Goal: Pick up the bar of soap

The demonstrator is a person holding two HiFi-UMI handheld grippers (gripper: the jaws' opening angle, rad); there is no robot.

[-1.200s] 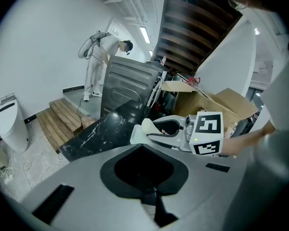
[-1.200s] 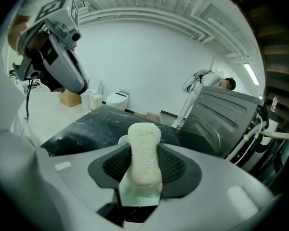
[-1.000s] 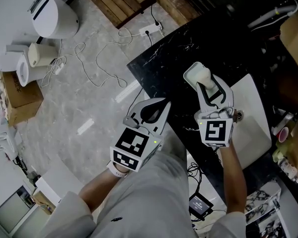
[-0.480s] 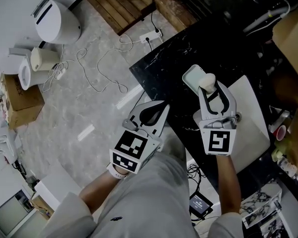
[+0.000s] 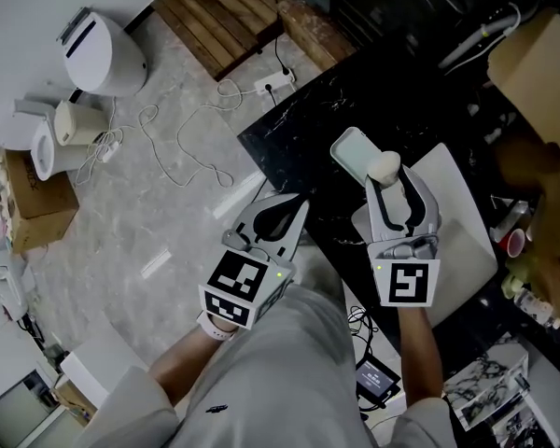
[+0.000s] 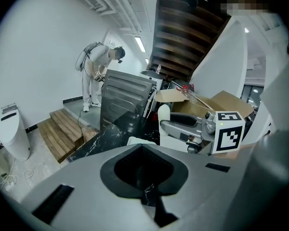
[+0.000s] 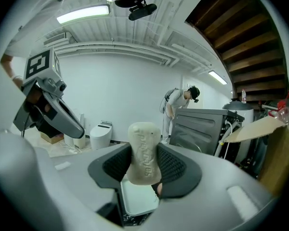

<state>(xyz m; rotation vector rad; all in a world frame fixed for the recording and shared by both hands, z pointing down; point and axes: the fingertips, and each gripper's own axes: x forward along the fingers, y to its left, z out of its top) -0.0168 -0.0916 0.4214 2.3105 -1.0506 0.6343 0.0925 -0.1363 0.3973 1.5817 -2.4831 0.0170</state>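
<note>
Writing on soap: raised letters run lengthwise down the broad face of the bar of soap [image 7: 144,150]; they are too soft to read.
Other markings: each marker cube [image 5: 404,283] bears black-and-white square patterns and no words.
Soap's look: pale cream and matte, an oblong with rounded corners and worn edges.
Soap's place: it stands on end between the ribbed black pads of the right gripper [image 7: 144,158], its upper end poking past the jaw tips.
Below the soap: a white soap dish [image 5: 352,149] with a raised rim lies on the black veined counter [image 5: 299,129].
Right gripper's jaws: clamped on the soap's two narrow sides.
Left gripper [image 5: 278,215]: jaws together with nothing between them, held off the counter's near edge, apart from the soap.
</note>
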